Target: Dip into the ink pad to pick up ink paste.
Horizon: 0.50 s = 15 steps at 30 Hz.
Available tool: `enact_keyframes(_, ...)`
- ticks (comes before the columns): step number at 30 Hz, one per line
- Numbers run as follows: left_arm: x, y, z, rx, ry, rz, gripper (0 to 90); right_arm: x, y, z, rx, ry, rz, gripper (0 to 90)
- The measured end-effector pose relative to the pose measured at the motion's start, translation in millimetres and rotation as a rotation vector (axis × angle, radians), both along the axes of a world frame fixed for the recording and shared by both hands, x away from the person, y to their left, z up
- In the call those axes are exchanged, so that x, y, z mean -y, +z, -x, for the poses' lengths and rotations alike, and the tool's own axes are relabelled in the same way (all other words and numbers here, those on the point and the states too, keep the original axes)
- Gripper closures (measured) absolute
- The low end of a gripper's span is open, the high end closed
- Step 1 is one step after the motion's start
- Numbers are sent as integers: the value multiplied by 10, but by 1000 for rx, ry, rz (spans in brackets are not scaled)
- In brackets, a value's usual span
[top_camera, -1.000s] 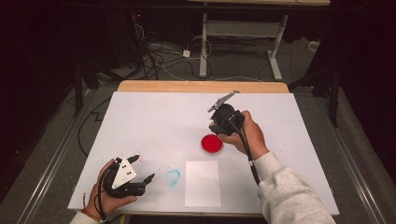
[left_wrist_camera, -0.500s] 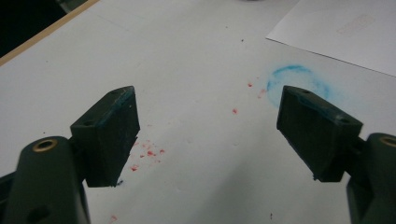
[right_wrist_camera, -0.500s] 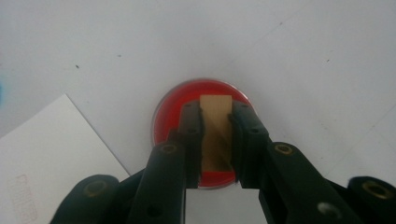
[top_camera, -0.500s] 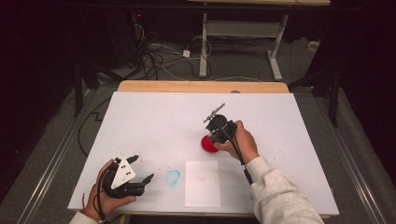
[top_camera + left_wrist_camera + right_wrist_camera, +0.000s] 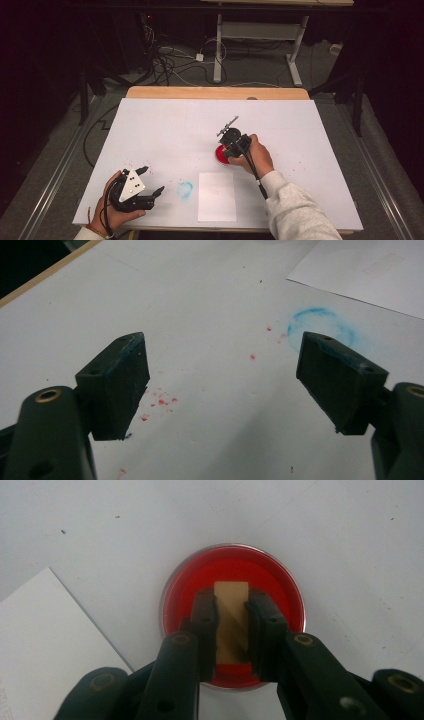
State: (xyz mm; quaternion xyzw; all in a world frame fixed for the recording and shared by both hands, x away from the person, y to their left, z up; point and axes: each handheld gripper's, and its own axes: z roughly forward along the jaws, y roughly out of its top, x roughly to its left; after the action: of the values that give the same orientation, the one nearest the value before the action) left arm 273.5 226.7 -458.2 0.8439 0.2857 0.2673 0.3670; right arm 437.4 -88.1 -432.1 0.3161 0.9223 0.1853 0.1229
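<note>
A round dish of red ink (image 5: 280,587) lies on the white table cover, near the middle in the high view (image 5: 219,157). My right gripper (image 5: 231,602) is shut on a small tan wooden block (image 5: 231,625) and points it down into the dish; whether the block touches the ink I cannot tell. From above, that right gripper (image 5: 231,144) partly covers the dish. My left gripper (image 5: 150,181) rests near the front left edge, its jaws wide open with nothing between them (image 5: 225,370).
A white paper sheet (image 5: 216,196) lies at the front edge, between the two hands. Beside it a blue ring-shaped ink smudge (image 5: 184,189) marks the cover, close to the left gripper's jaws (image 5: 300,320). Small red specks dot the cover (image 5: 160,402).
My right gripper has come down and toward the near side with the block, from above and behind the red dish to over it. The left hand has stayed still.
</note>
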Motion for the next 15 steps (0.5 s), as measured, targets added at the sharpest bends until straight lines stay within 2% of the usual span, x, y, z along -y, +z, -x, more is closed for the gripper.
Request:
enact_keyframes(5,18,6,8,3,-2,-4,206,36,-18,7,-12,-31,-37,763)
enact_keyframes(12,24,1,4,1,-2,-3,206,43,-27,0,-14,-31,-45,762)
enact_keyframes(15,27,1,5,2,-3,-3,206,33,-26,1,-7,-23,-33,763)
